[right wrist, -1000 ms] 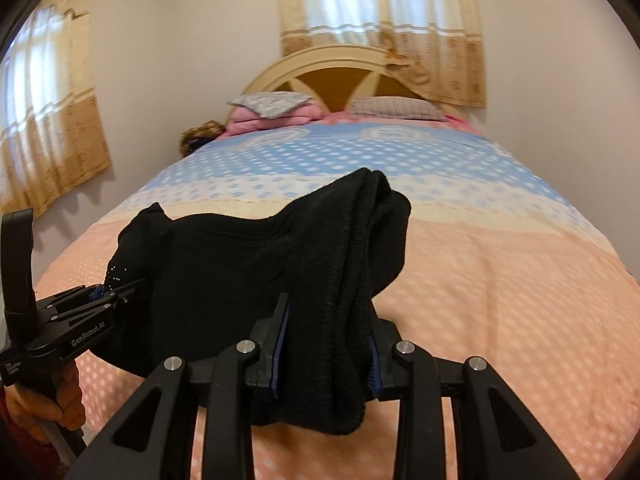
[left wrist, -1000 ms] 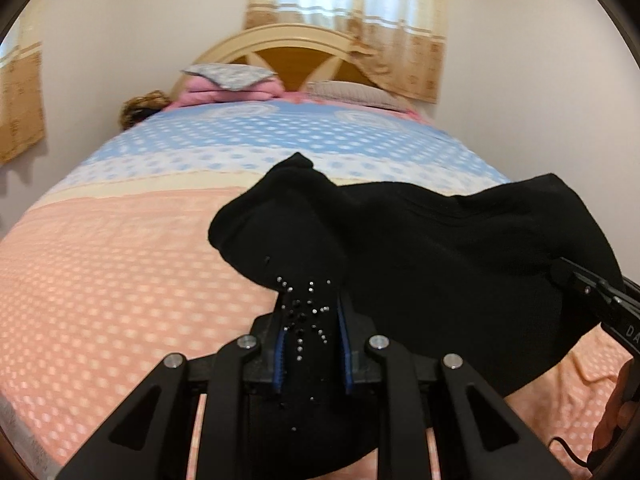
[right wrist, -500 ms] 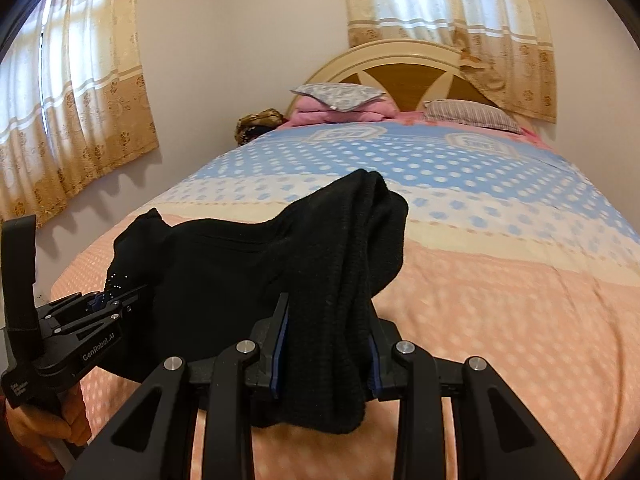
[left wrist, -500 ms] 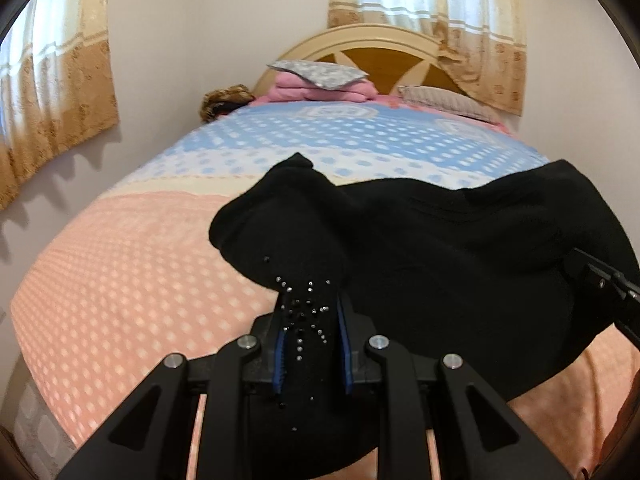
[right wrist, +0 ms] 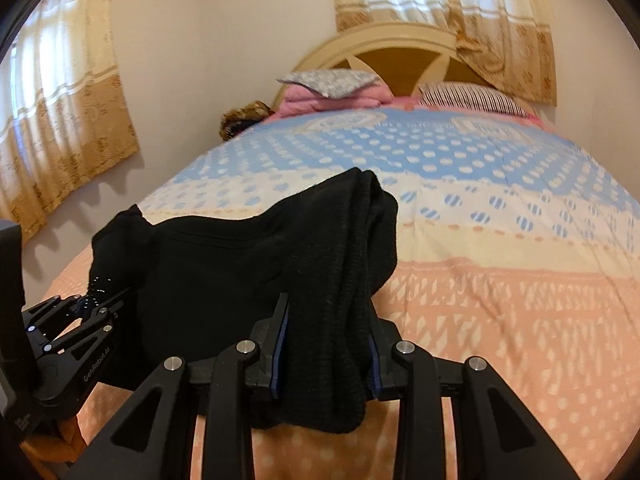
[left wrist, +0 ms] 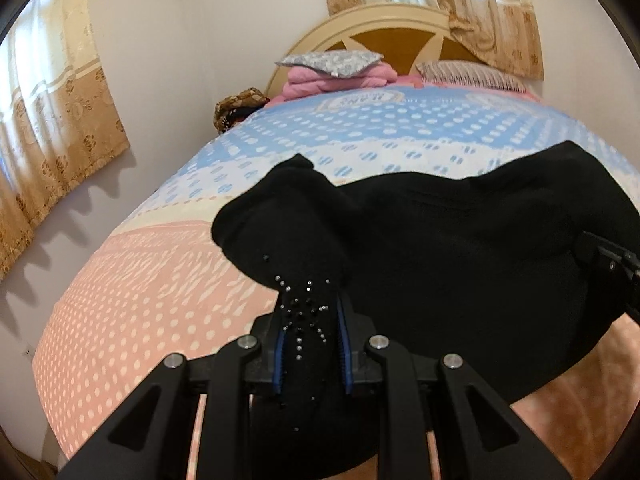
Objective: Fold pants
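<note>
left gripper (left wrist: 310,340) clamps studded corner of black pants (left wrist: 460,248); right gripper (right wrist: 326,354) clamps other bunched end, above bed (right wrist: 500,320).

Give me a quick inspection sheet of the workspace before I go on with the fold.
Surface: bed, dotted pink and blue cover.
Job's things: black pants held up between both grippers, sagging in the middle.
Clutter: pink blankets and pillows at the headboard.
Grippers: left gripper shut on the studded end; right gripper shut on a bunched end.
Cables: nothing seen.
Surroundings: curtains, wooden headboard.
</note>
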### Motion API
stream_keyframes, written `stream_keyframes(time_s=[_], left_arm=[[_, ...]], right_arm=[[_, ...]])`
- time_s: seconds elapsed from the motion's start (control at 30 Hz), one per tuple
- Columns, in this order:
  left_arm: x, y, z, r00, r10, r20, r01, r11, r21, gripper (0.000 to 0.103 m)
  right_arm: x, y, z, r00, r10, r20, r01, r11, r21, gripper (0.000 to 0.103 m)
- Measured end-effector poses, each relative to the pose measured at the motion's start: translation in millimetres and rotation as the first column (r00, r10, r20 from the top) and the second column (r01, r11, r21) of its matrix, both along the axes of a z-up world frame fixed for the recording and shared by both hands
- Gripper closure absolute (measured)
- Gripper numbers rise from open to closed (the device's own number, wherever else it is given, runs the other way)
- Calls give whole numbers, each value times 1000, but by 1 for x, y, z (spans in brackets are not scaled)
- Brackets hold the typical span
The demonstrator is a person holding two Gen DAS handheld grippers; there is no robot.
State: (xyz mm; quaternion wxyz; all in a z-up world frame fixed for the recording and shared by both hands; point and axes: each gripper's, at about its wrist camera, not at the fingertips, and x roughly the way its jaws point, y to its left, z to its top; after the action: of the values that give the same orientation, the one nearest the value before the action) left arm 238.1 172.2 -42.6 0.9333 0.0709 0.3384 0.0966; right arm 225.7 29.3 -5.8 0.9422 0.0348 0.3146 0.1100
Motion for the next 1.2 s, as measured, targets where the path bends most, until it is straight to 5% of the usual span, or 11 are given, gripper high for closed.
stream_keyframes(time_s=[0.4,0.47,0.53,0.63,0.73,0.9,1.0,1.1,1.2], left_arm=[[19,10,-30,994,29,-107,-25,999,37,70],[17,12,-28,993,48,-109,-43,998,47,58],[13,16,-27,990,91,-109,-80,992,103,26],[3,31,-27,984,138,-111,-122,983,139,2],[-15,66,-24,981,137,-137,-134,990,31,0],[-40,105,-17,971,184,-151,-204,971,-125,0],[-49,111,-8,949,289,-127,-298,953,-52,0],[-55,116,1,955,282,-87,-290,953,-90,0],[-47,105,12,971,237,-34,-239,968,-77,2]], right_arm=[[39,1,-53,989,-36,-144,33,999,-28,69],[41,2,-56,987,-39,-155,32,999,-43,64],[43,1,-58,985,-43,-166,38,999,-36,61],[48,-10,-62,978,-49,-201,53,998,16,44],[53,-26,-68,971,-18,-240,54,988,142,43],[50,-27,-69,973,-5,-232,45,985,167,42],[48,-31,-70,972,2,-235,45,980,192,42],[44,-37,-64,973,0,-229,50,976,213,42],[10,-44,-34,987,-150,-52,157,975,159,42]])
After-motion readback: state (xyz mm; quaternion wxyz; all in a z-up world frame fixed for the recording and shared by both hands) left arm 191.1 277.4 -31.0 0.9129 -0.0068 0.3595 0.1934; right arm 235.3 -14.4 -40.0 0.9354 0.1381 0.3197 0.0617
